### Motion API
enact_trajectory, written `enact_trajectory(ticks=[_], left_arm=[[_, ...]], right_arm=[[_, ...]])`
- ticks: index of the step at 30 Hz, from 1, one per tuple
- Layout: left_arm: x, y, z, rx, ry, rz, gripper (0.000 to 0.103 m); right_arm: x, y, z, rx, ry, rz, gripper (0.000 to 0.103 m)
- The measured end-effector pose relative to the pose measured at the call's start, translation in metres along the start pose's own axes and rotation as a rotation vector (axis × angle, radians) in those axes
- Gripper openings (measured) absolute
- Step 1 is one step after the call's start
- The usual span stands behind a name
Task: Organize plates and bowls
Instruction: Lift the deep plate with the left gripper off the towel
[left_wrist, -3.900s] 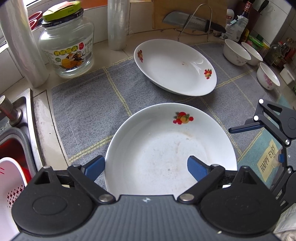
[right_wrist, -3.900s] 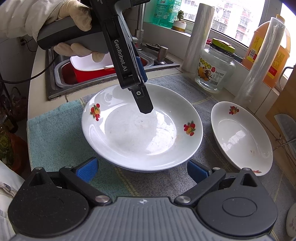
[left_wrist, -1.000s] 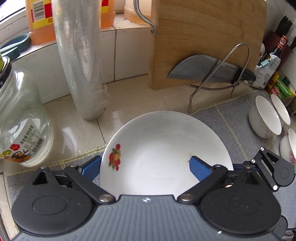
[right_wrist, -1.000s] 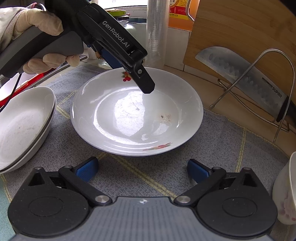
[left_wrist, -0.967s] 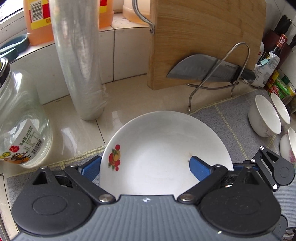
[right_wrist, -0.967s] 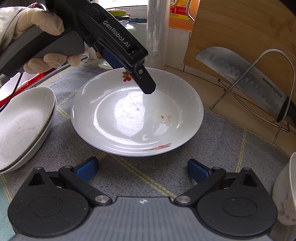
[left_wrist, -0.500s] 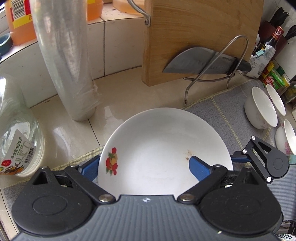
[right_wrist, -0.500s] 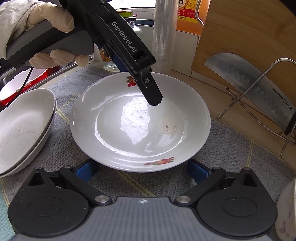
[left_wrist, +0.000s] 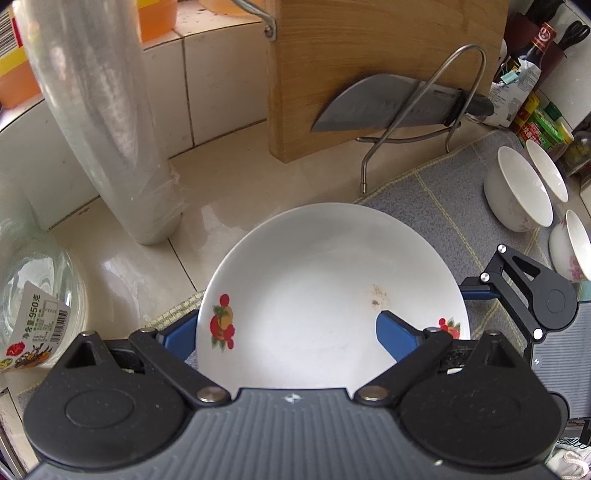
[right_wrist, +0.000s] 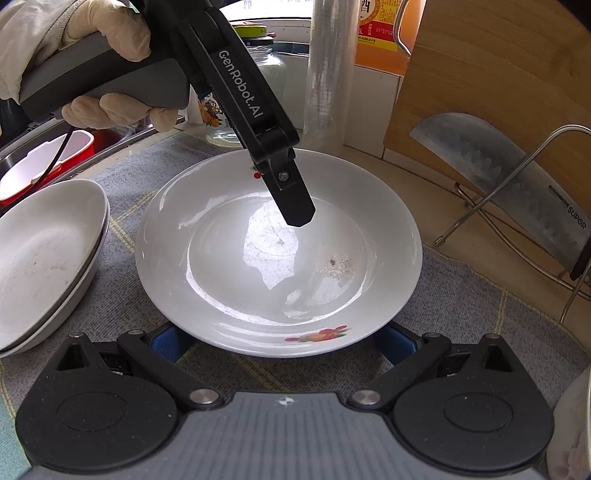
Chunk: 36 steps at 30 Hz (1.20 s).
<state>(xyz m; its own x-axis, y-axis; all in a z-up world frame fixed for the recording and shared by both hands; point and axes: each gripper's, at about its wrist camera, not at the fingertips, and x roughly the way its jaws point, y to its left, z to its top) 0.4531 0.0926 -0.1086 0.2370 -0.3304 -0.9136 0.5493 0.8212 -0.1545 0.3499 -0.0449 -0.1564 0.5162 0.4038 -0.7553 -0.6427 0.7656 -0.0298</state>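
The plate (right_wrist: 280, 258), white with red fruit motifs on its rim, lies on the grey mat (right_wrist: 461, 295) that covers the desk (left_wrist: 236, 192), with its far edge reaching over the mat border toward the bare tile. The left claw (left_wrist: 286, 334) is spread wide: its left blue pad sits outside the plate rim and its right blue pad (left_wrist: 393, 332) sits over the inside of the plate, so the rim section nearest the camera lies between the jaws; whether either pad touches the plate cannot be determined. In the right wrist view one black finger (right_wrist: 291, 199) of the left claw points down over the plate interior. The right claw (right_wrist: 280, 341) is also spread wide, with both blue pads low at the near rim, partly hidden beneath it, one on each side; contact cannot be confirmed. A stack of plates (right_wrist: 44, 258) rests on the mat to the left, near the held-position plate but apart from it. Three small bowls (left_wrist: 517, 199) stand on the mat at the right side. Behind the plate, a cleaver (left_wrist: 391, 107) rests in a wire rack (left_wrist: 406, 122) against an upright wooden cutting board (left_wrist: 369, 55)
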Motion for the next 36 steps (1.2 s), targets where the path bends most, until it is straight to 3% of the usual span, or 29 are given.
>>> enact_trajectory(ticks=[36], left_arm=[[0.003,0.011,0.005,0.003,0.027,-0.085,0.097]], right_arm=[[-0.006,-0.001,-0.002,-0.019,-0.028,-0.004,0.103]])
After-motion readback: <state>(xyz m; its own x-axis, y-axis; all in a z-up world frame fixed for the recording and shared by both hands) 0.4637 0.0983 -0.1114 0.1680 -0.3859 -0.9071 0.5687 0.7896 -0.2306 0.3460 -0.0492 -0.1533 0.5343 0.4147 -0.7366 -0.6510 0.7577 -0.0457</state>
